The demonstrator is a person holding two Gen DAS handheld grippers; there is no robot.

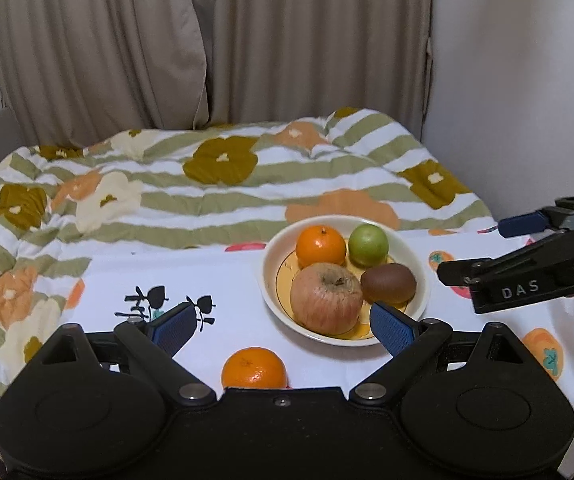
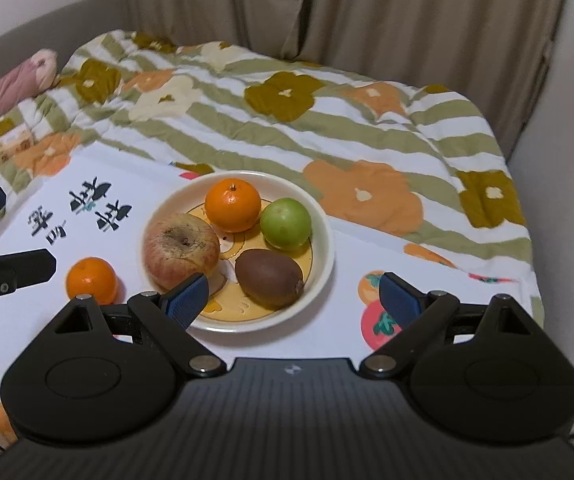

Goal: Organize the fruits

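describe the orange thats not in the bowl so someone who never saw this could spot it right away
On the white printed cloth sits a cream bowl of fruit. Just outside its rim, on the apple's side, lies a lone orange directly on the cloth. The other orange sits inside the bowl.

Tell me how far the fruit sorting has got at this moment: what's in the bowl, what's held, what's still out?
Done: the bowl holds an orange, a green fruit, an apple and a kiwi. In hand: nothing; the left gripper and right gripper are both open and empty above the table. Left: one small orange sits on the white cloth beside the bowl, probably the last piece to go in.
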